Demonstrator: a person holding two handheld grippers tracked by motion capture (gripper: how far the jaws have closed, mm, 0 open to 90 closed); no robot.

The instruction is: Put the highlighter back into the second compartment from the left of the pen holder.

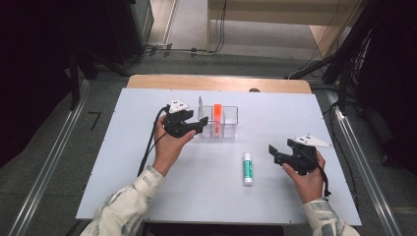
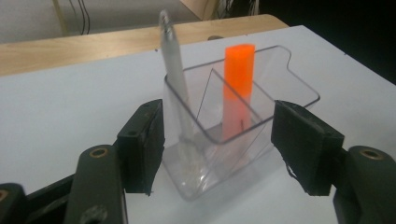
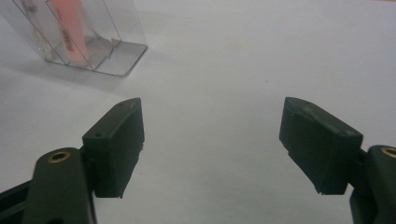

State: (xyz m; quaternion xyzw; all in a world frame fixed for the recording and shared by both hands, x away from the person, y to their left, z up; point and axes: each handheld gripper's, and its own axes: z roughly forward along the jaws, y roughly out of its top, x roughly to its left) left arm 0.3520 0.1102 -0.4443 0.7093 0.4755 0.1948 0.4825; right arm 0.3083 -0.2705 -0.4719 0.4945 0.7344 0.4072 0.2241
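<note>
left gripper [image 2: 217,140] jaws apart, straddling the near end of the clear divided holder [image 2: 261,100], not clamped. holder holds an upright orange stick [image 2: 238,88] and a white pen [image 2: 173,65]. right gripper [image 3: 212,149] jaws wide apart over bare white table [image 1: 147,167], well off from holder. green-white tube [image 1: 248,168] lies flat between holder and right gripper.

Clear glossy plastic against matt white and black.
The transparent plastic divided organiser box [image 2: 261,109] has smooth, shiny walls that catch reflections. Inside it stand a matt orange plastic-looking stick [image 2: 238,88] and a pale glossy pen [image 2: 173,60]. Under the box, the white tabletop [image 1: 147,187] looks smooth and matt, edged beyond it by a light wood strip [image 1: 216,82]. The black gripper pads [image 2: 144,144] beside the box look dull and slightly rough.
</note>
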